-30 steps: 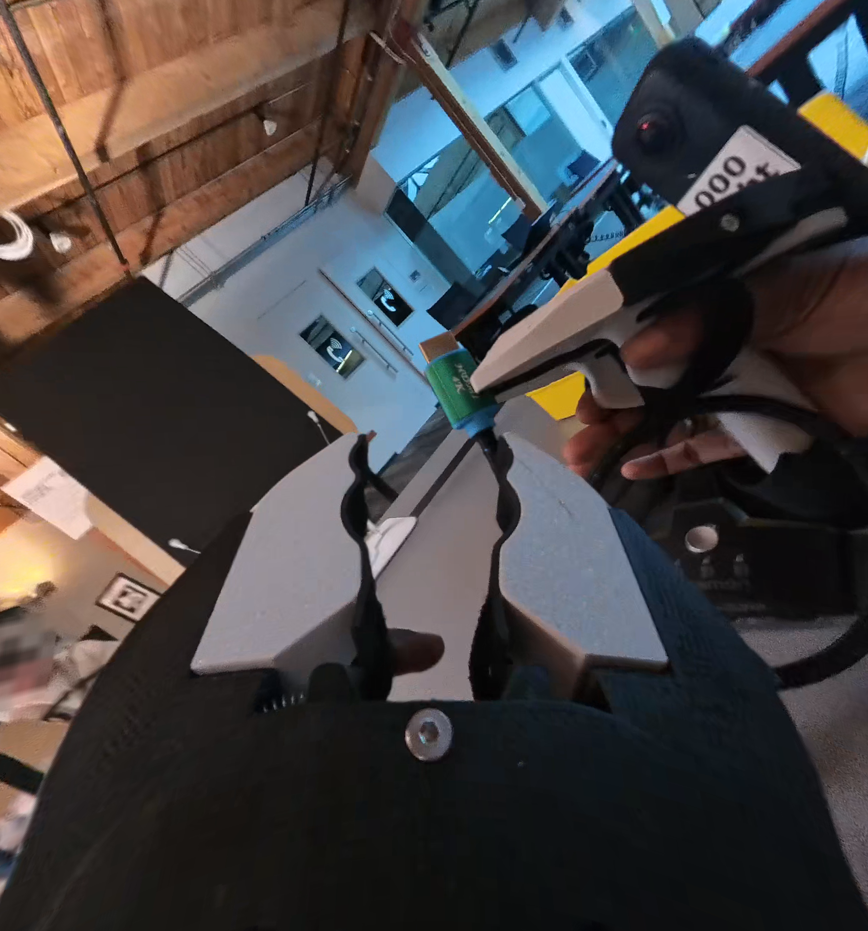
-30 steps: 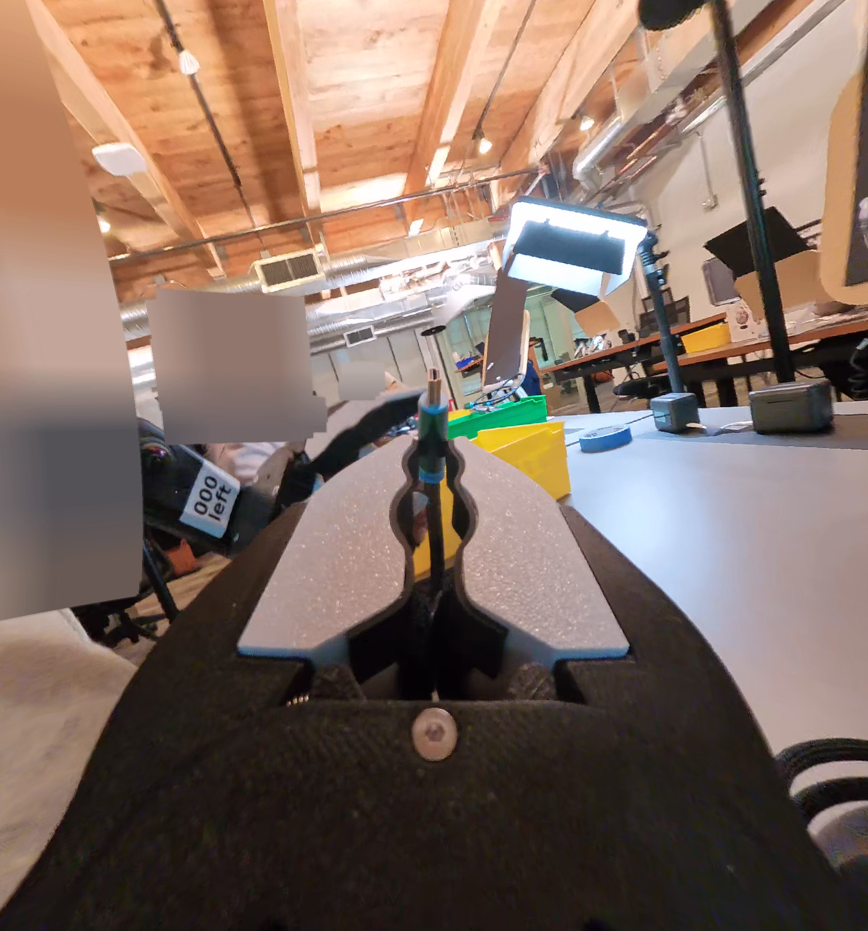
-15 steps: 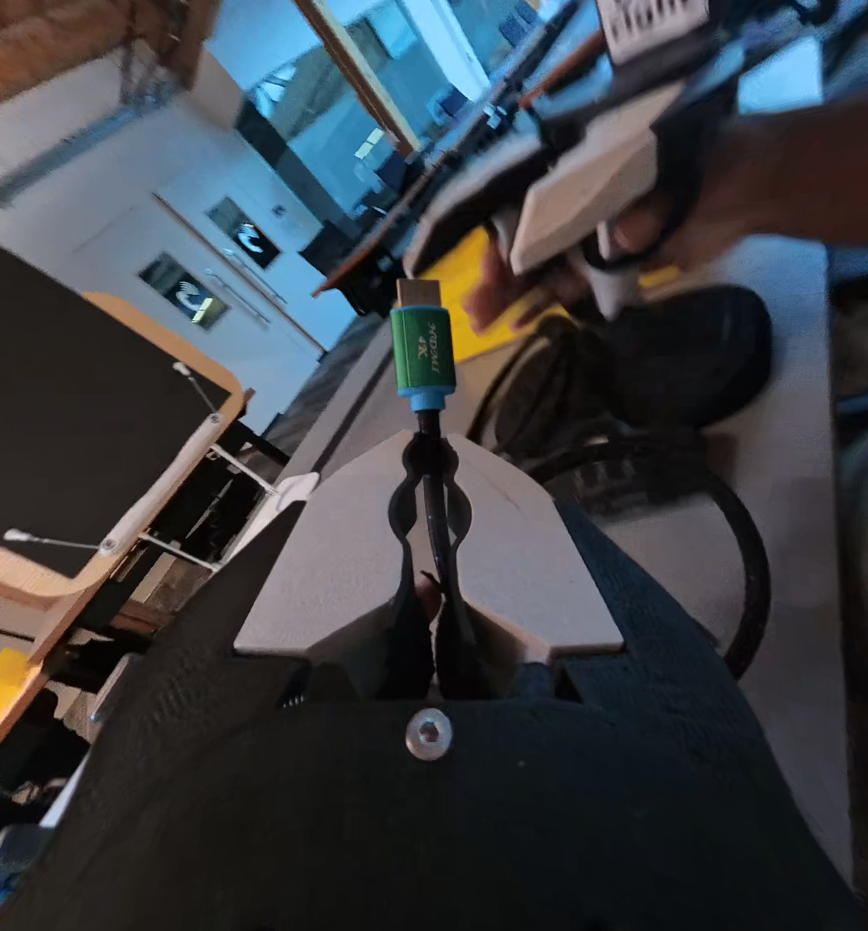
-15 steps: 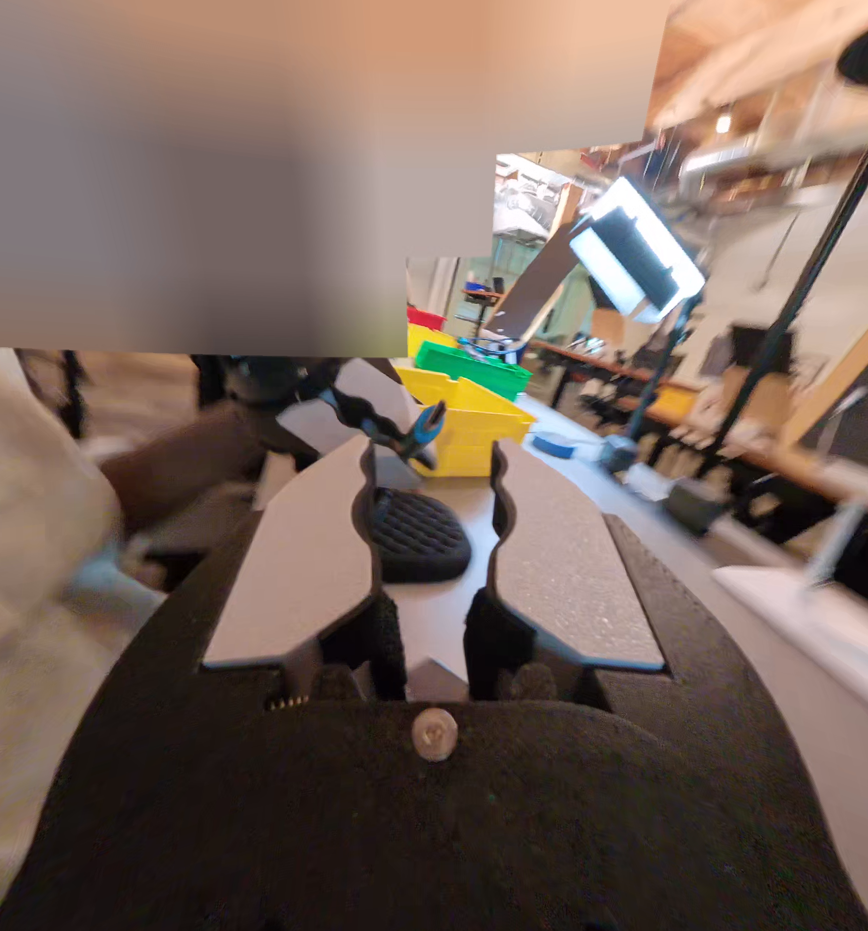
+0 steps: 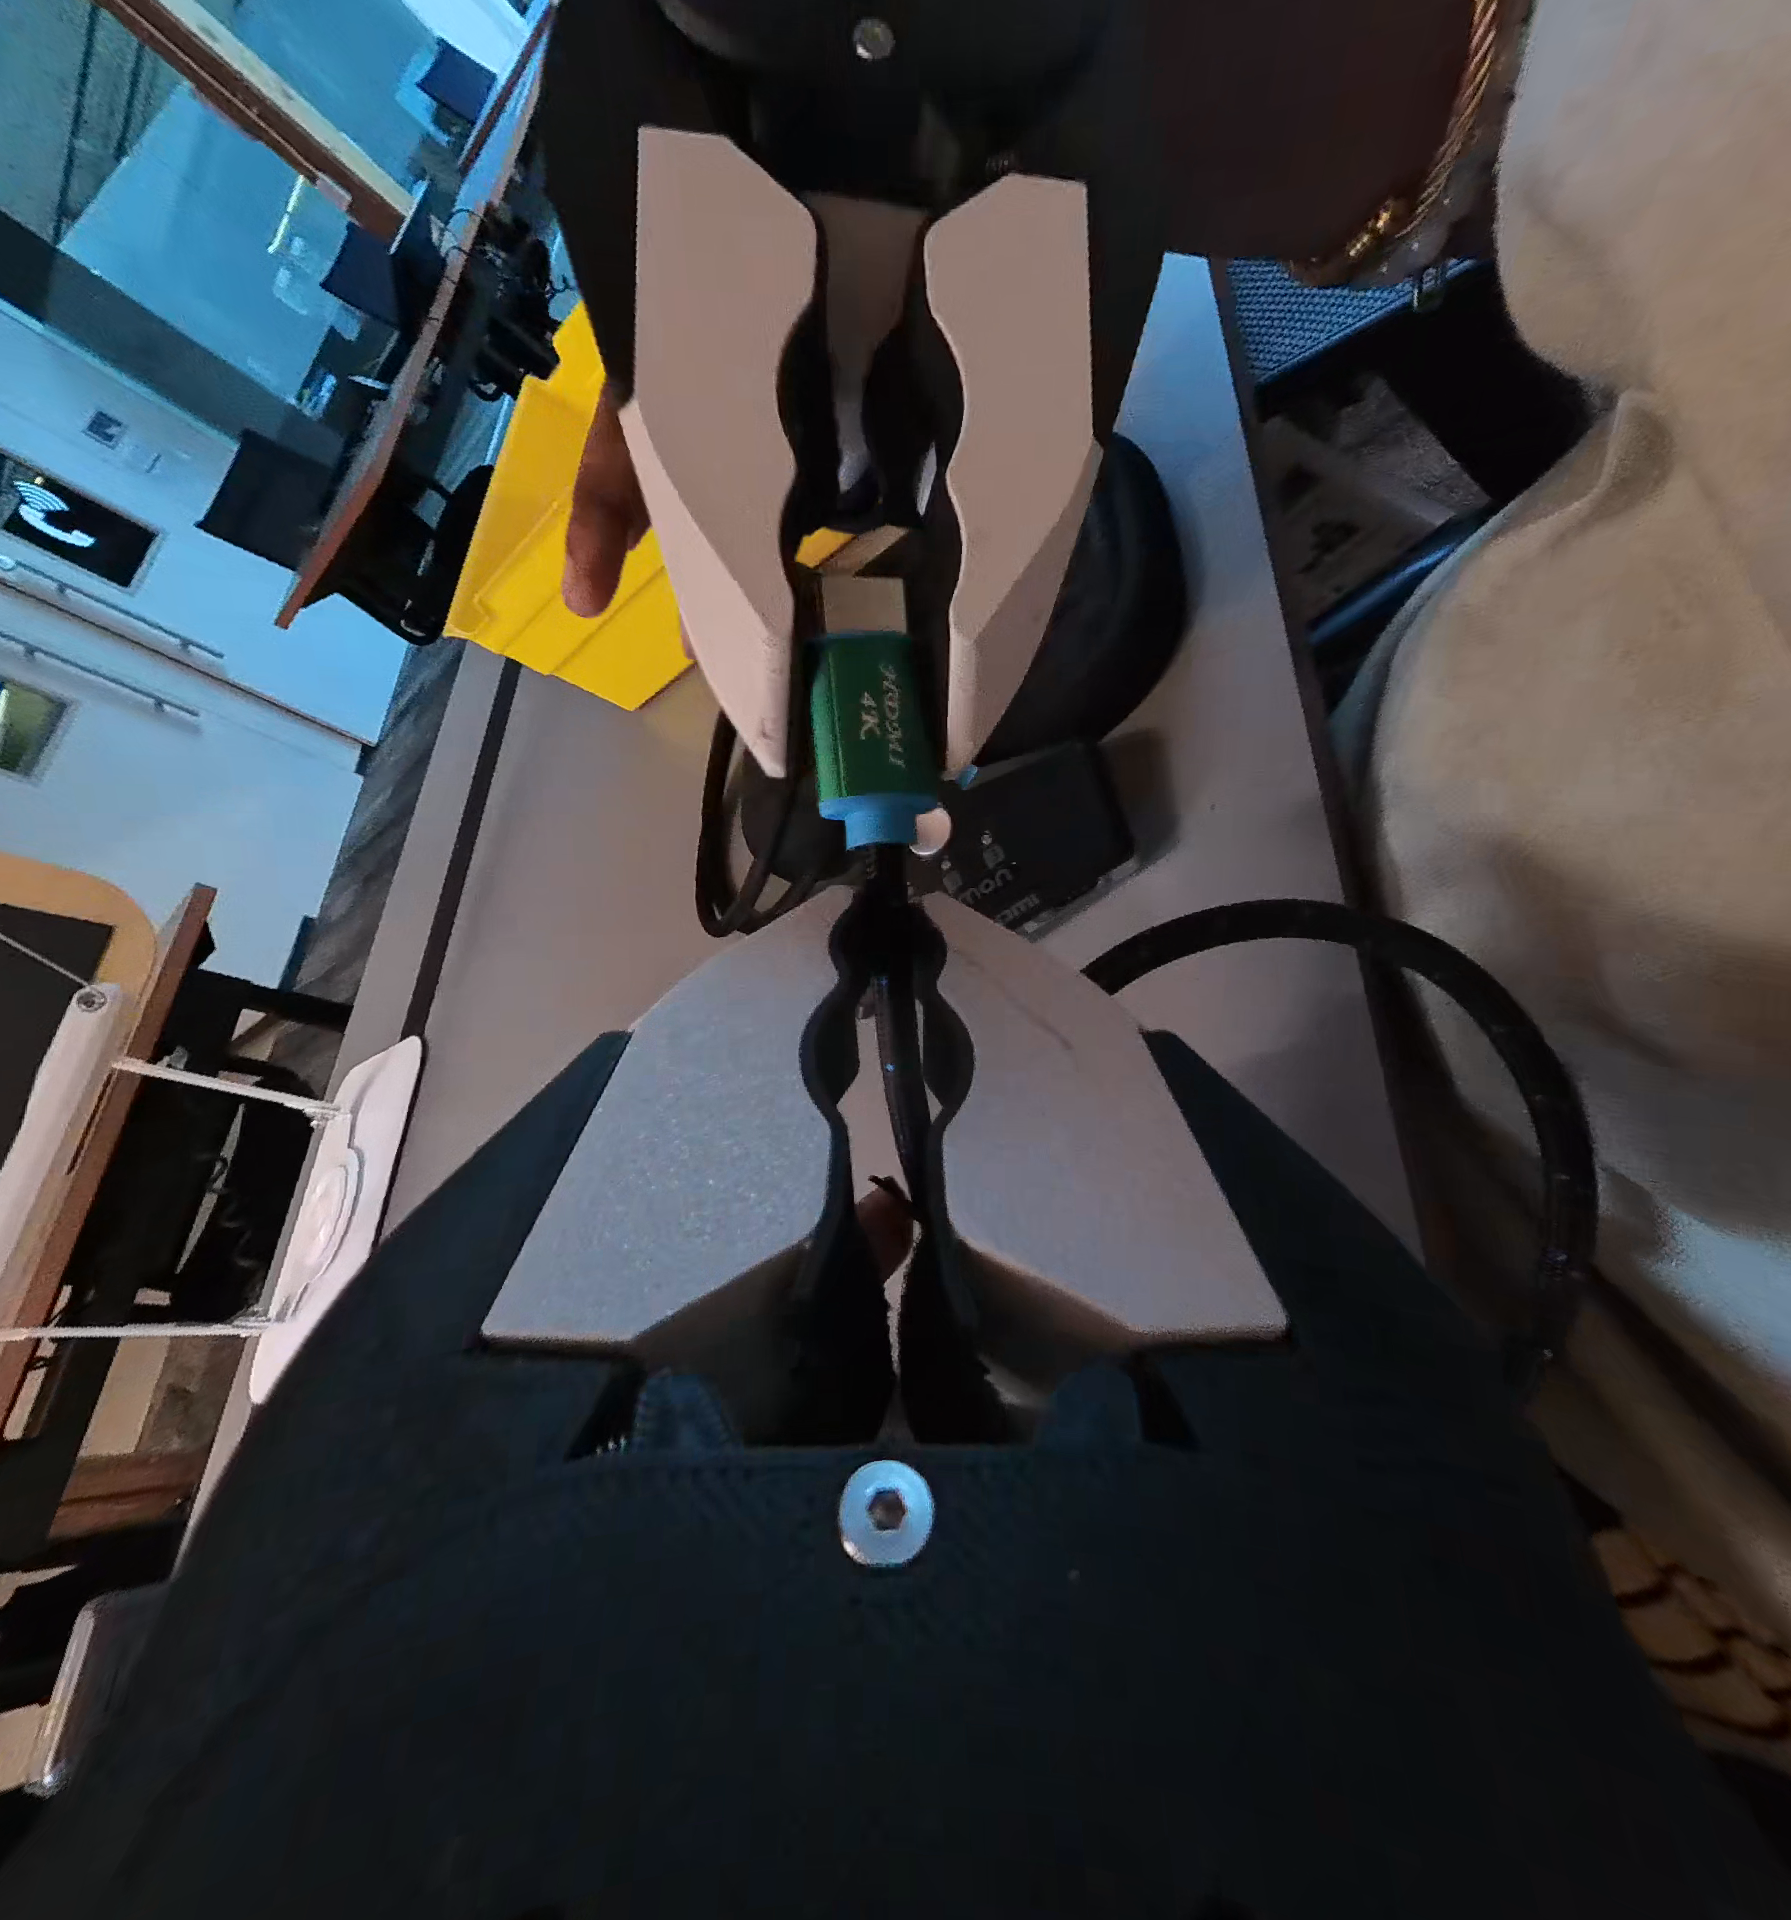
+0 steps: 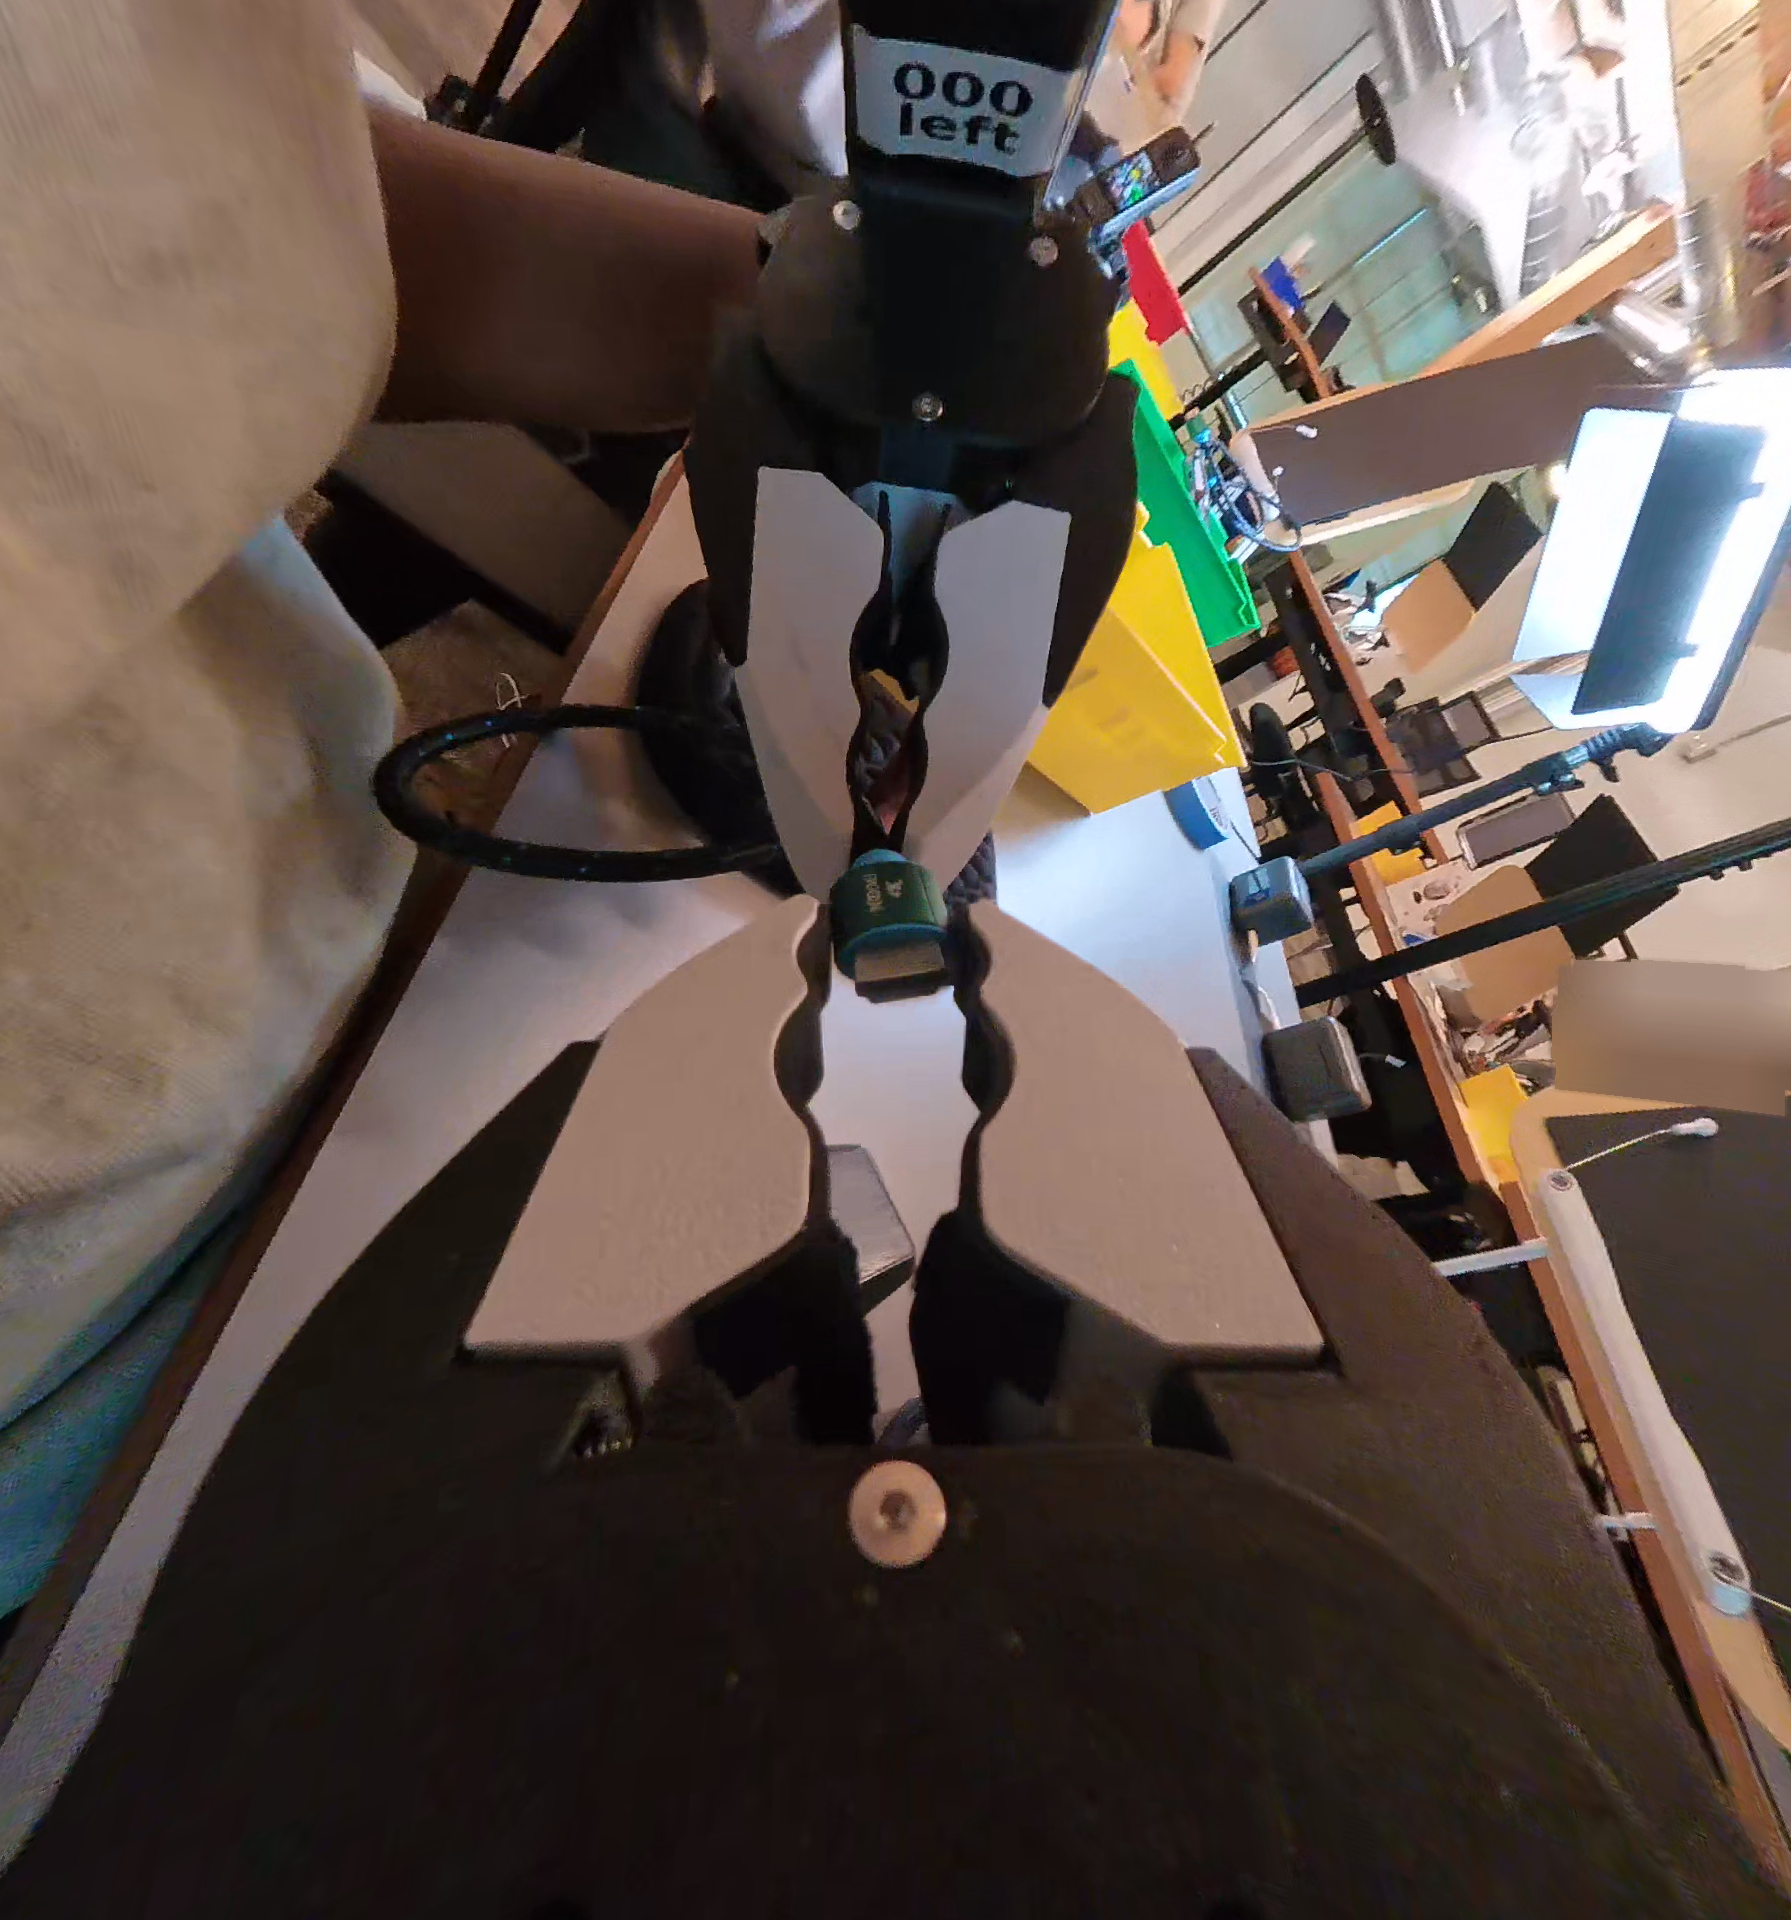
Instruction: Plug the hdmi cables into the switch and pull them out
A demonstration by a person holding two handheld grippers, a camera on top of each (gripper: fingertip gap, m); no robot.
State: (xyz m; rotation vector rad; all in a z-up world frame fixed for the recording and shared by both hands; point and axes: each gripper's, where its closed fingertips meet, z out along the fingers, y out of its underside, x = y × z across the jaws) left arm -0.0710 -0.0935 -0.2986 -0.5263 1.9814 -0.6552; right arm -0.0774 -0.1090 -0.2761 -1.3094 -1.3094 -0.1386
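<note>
My left gripper is shut on the black HDMI cable just behind its green plug, which points away from me. My right gripper faces it tip to tip, its fingertips closed on the sides of the green plug, whose metal end points into its jaws. In the left wrist view the right gripper's fingers flank and touch the plug. The black switch lies on the grey table below; it also shows between my right fingers.
A loop of black cable hangs past the table's near edge by a person's cream sleeve. A black round mesh case and yellow bins stand behind. A blue tape roll and a lamp panel are farther off. My two grippers' fingertips are within a few centimetres of each other. The black switch is about 8 cm from both grippers' fingertips.
A second ago my right gripper held the cable and my left was open. My left then shut on the cable, my right let go, and has now closed on the plug.
</note>
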